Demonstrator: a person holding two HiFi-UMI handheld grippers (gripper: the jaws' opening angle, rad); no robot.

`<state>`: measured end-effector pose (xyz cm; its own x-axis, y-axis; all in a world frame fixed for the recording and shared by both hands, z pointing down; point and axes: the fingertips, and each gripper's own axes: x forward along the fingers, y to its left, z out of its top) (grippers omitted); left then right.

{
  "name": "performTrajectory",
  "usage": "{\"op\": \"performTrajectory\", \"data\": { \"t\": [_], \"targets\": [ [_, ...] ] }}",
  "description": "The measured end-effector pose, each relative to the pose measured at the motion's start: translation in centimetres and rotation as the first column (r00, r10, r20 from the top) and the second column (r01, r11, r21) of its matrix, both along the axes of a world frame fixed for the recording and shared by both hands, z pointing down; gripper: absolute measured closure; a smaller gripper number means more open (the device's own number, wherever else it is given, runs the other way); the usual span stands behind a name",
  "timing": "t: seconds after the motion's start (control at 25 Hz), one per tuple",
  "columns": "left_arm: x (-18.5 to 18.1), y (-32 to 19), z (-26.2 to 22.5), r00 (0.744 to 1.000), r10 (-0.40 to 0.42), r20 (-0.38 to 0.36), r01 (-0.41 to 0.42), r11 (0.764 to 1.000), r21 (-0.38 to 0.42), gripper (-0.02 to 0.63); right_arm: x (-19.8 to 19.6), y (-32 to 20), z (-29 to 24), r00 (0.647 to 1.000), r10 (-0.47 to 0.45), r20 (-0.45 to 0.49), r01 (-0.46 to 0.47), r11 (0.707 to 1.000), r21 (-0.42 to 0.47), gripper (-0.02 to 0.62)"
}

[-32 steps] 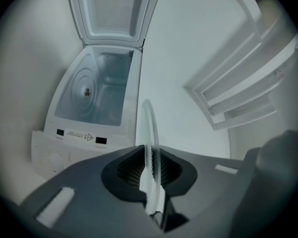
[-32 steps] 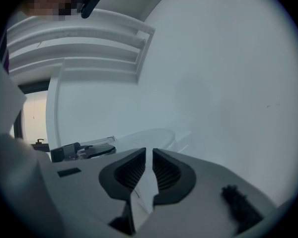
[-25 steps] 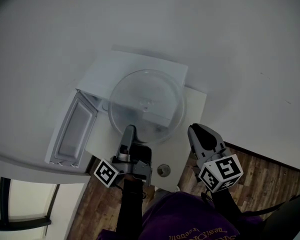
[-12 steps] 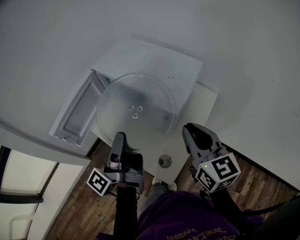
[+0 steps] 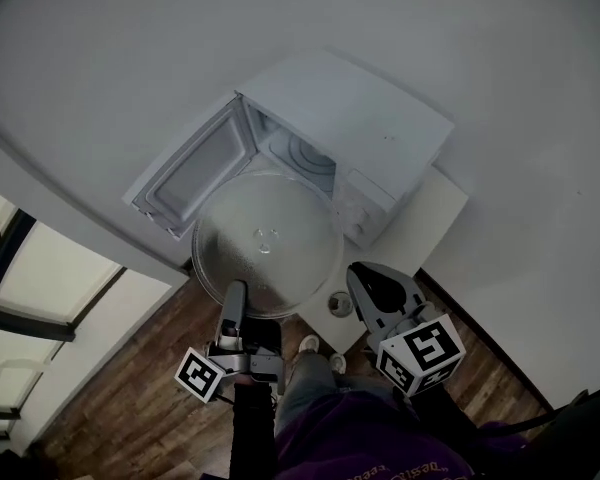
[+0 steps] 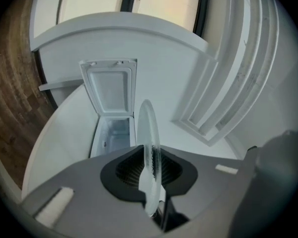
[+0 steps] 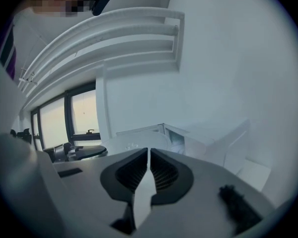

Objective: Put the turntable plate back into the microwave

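My left tongs [image 5: 234,293] clamp the near rim of the glass turntable plate [image 5: 265,243], holding it roughly level ahead of them before the open microwave [image 5: 350,118] for sliding in, I judge, while my right tongs [image 5: 365,283] hang alongside, pinched together and empty.

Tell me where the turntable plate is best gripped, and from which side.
Take the turntable plate by its thin rim, at the edge away from the open microwave, where the left hand-held gripper is shut on it. It is a flat disc with no handle, so only the rim fits the jaws; that side likely leaves the far edge free to go in.
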<state>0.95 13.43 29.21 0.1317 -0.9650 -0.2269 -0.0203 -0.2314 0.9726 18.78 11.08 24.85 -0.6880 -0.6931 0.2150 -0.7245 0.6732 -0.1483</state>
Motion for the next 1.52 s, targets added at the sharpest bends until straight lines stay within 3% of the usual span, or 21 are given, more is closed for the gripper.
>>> {"op": "performTrajectory", "data": {
  "t": [0.28,0.52,0.84,1.2,1.52],
  "targets": [
    [-2.7,2.6,3.1,0.996,-0.092,-0.012,0.091,0.991,-0.093,0.552,-5.3,2.2,0.8,0.986,-0.165,0.002,0.165,0.986,-0.025,0.584],
    [-4.6,1.0,4.2,0.997,-0.074,-0.011,0.072,0.992,-0.103,0.555,-9.2,1.8,1.4,0.978,-0.207,0.009,0.208,0.977,-0.051,0.586],
    [-6.7,-7.4,6.4,0.993,0.11,0.034,-0.105,0.985,-0.138,0.557,-14.5,-4.7,2.6,0.989,-0.142,-0.048,0.138,0.987,-0.085,0.586],
    [-4.9,-17.0,10.7,0.929,0.371,-0.009,-0.367,0.914,-0.172,0.557,-17.7,-10.1,5.8,0.993,-0.015,-0.119,-0.005,0.986,-0.164,0.586],
    [-2.7,-23.1,13.7,0.892,0.445,-0.086,-0.453,0.878,-0.153,0.557,-18.8,-12.4,7.9,0.977,0.044,-0.209,-0.083,0.98,-0.181,0.586]
  ]
}}
